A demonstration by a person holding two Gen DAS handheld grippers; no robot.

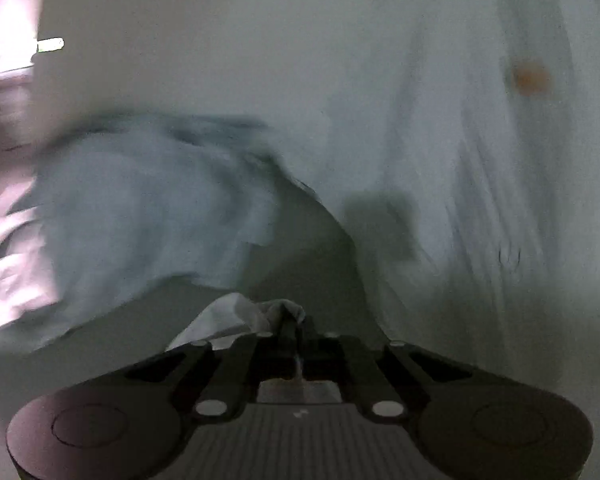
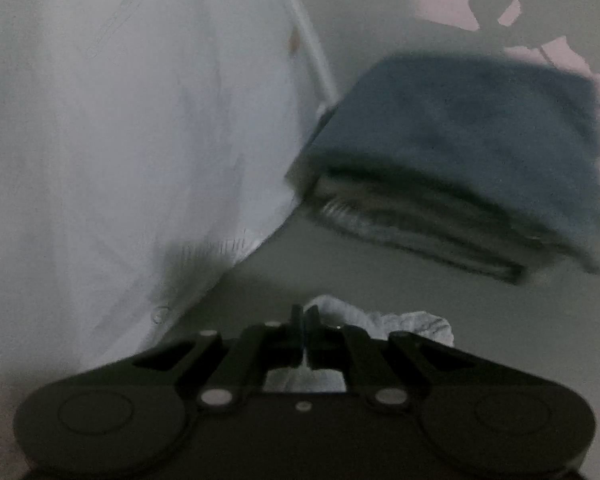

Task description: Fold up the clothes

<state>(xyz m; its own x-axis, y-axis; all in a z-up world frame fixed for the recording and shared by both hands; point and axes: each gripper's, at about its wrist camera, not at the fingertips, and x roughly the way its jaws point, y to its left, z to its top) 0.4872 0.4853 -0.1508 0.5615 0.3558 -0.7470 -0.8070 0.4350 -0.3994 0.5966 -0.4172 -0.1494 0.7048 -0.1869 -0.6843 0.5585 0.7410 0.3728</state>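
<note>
A white garment (image 1: 480,184) lies spread on the pale table on the right of the left wrist view, with an orange spot on it. My left gripper (image 1: 288,322) is shut on a bunched edge of this white cloth. In the right wrist view the white garment (image 2: 132,128) fills the left side. My right gripper (image 2: 302,320) is shut on another bunched edge of the white cloth. Both frames are dim and blurred.
A crumpled pale blue cloth (image 1: 140,208) lies at the left in the left wrist view. A stack of folded dark blue clothes (image 2: 460,148) sits at the right in the right wrist view. Pale table surface (image 2: 340,264) shows between them.
</note>
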